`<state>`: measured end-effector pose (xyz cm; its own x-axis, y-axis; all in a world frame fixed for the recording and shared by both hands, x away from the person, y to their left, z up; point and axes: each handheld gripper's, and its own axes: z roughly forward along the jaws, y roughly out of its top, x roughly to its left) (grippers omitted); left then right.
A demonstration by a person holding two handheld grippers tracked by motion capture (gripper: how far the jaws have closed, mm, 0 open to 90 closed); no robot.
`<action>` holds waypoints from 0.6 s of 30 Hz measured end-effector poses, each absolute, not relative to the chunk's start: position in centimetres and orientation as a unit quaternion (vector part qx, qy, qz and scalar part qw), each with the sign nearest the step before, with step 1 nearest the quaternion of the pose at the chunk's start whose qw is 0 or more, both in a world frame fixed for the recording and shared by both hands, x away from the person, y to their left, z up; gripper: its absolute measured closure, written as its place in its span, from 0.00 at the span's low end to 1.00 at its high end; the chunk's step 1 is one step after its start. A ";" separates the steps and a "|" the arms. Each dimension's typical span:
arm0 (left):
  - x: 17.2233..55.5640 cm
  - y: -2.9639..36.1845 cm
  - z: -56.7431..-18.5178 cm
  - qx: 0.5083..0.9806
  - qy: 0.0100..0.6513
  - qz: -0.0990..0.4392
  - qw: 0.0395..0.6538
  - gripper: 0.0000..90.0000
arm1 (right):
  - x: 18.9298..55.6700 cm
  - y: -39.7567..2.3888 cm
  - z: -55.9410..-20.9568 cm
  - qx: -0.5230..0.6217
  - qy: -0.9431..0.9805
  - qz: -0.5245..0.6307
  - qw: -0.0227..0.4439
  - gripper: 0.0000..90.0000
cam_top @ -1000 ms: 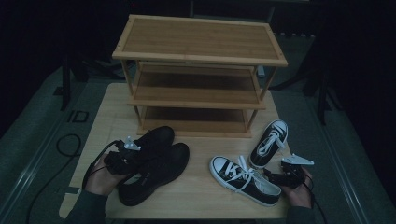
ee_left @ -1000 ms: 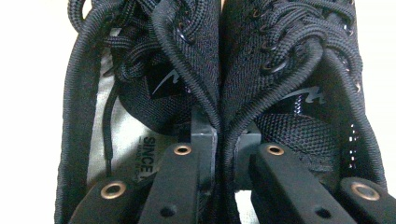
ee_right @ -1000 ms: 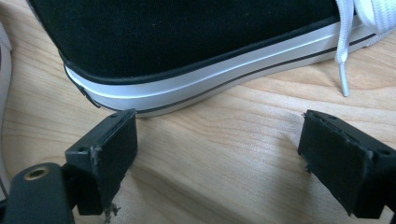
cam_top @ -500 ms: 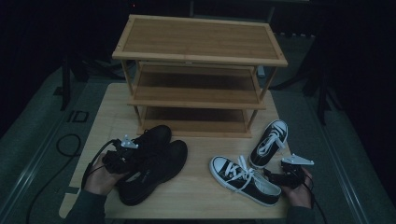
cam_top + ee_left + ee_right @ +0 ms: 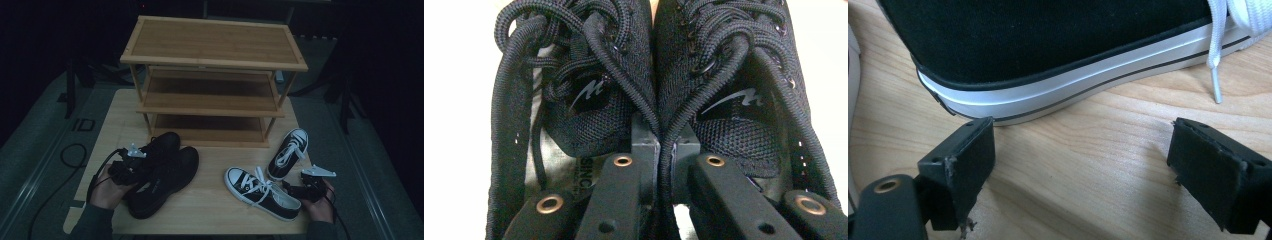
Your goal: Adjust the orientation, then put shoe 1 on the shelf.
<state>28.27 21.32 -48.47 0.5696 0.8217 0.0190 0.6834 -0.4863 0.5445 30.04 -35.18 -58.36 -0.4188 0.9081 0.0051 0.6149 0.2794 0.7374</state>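
High view first: we see a bamboo shoe rack [image 5: 212,75] at the back of the table [image 5: 215,210]. In front of the rack toward its left sits a pair of black shoes [image 5: 165,175] — the left gripper [image 5: 131,165] is clamped on their two inner collars, pressed together between its pads [image 5: 646,145]. In front of the rack toward its right lie two black-and-white sneakers [image 5: 261,192], and the right gripper [image 5: 305,187] sits just by the nearer one's heel [image 5: 1048,60] — jaws spread apart, nothing between them.
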 end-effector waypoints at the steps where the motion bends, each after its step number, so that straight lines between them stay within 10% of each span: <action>1: 28.3 21.3 -48.4 0.851 0.442 0.139 0.247 0.95 | 30.0 -35.2 -58.4 0.494 0.770 0.341 0.215 0.13; 18: 28.7 20.6 -47.4 0.848 0.439 0.142 0.260 0.95 | 30.0 -35.2 -58.4 0.494 0.770 0.341 0.215 0.13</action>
<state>28.70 20.64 -47.42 0.5752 0.8180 0.0118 0.6704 -0.4796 0.5662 30.05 -35.18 -58.36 -0.4188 0.9081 0.0053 0.6150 0.2794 0.7373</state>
